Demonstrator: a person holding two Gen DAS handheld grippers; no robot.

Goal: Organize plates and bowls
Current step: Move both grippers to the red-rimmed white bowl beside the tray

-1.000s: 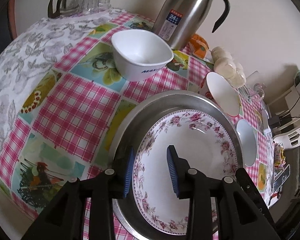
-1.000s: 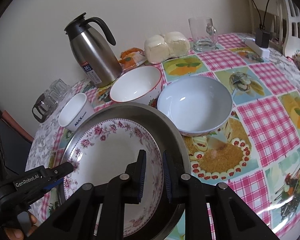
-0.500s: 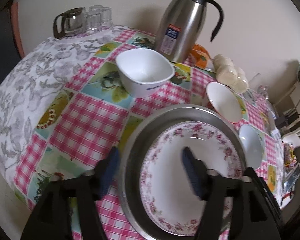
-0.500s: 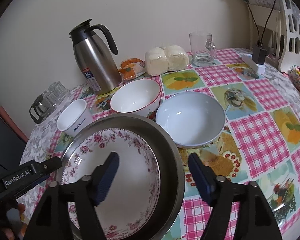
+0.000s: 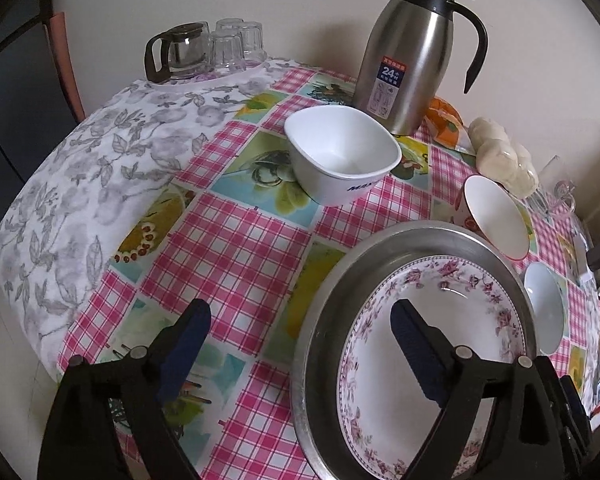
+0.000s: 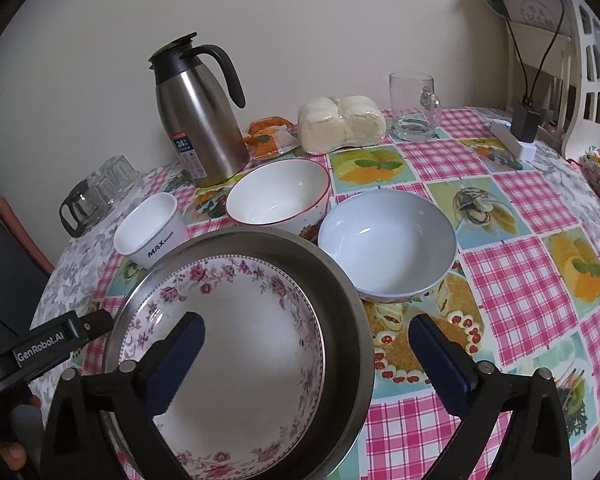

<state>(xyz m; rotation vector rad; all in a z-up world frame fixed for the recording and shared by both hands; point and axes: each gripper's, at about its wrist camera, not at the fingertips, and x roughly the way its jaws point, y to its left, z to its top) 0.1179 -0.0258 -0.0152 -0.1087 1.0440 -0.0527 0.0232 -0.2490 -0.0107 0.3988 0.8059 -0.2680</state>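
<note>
- Presently, left gripper (image 5: 300, 332): angled down, jaws just spread wide, straddling pan (image 5: 324, 320) rim, gripping nothing.
- Right gripper (image 6: 306, 338): likewise, jaws just opened.
- Plate (image 6: 236, 344): flat in pan, face up.

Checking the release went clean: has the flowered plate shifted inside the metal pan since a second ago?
No. The flowered plate sits in the metal pan as before, same gap toward the pan rim beside the grey bowl.

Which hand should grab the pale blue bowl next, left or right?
Probably the right. Its open tongs sit just in front of the pale blue bowl, beside the metal pan. From the left tongs, also open, that bowl lies beyond the pan and the flowered plate.
</note>
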